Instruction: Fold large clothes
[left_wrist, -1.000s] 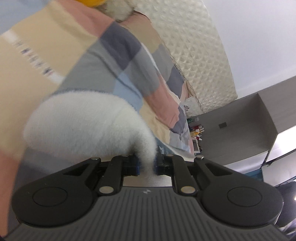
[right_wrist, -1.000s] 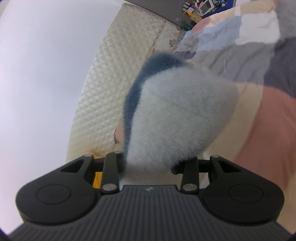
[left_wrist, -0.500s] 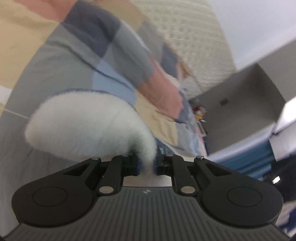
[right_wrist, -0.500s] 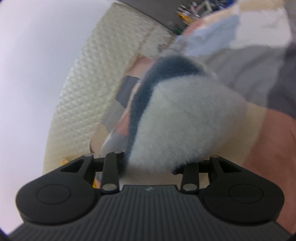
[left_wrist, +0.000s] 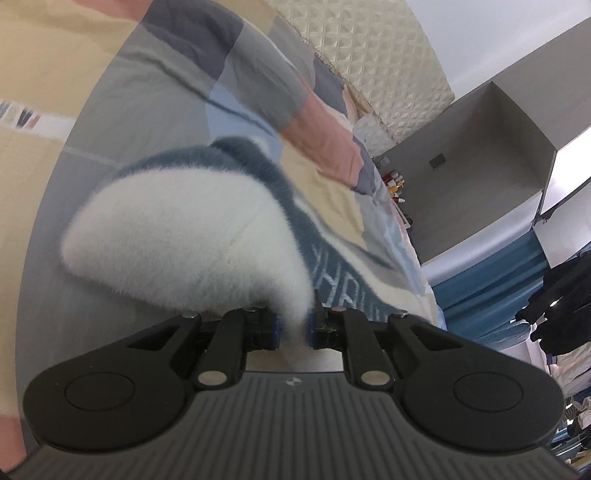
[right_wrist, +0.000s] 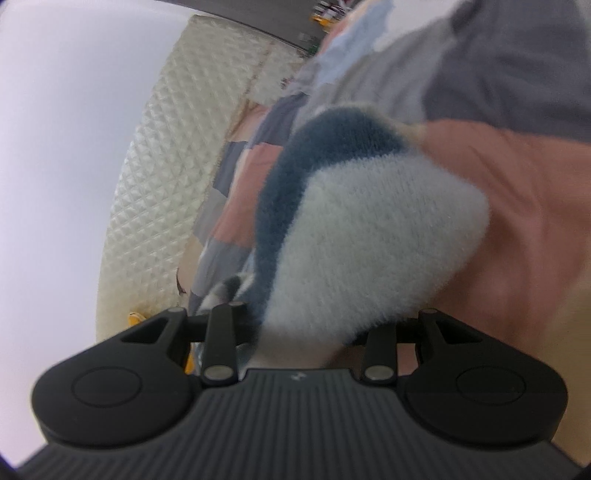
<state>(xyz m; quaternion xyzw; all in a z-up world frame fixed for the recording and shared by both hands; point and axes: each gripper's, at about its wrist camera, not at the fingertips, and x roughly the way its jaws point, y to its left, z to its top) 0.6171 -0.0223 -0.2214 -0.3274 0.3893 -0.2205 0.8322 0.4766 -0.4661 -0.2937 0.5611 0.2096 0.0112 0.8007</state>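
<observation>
A fluffy white and blue garment (left_wrist: 184, 240) bulges out in front of my left gripper (left_wrist: 294, 328), which is shut on a thin fold of it. A blue stretch of the same garment with pale lettering (left_wrist: 340, 280) lies on the bed beyond. In the right wrist view a thick bunch of the garment (right_wrist: 362, 251), white with a blue band, fills the jaws of my right gripper (right_wrist: 306, 332), which is shut on it. The fingertips of both grippers are hidden by the fleece.
A patchwork bedspread (left_wrist: 129, 110) in grey, beige, pink and blue lies under the garment. A cream quilted headboard (right_wrist: 162, 184) stands at the bed's end. Grey cabinets (left_wrist: 480, 155), a blue curtain (left_wrist: 491, 280) and dark hanging clothes (left_wrist: 561, 306) are at the right of the left wrist view.
Both grippers have sunk toward the bedspread with the garment still in them. The left one has rolled, and the blue lettered part of the garment has come into its view.
</observation>
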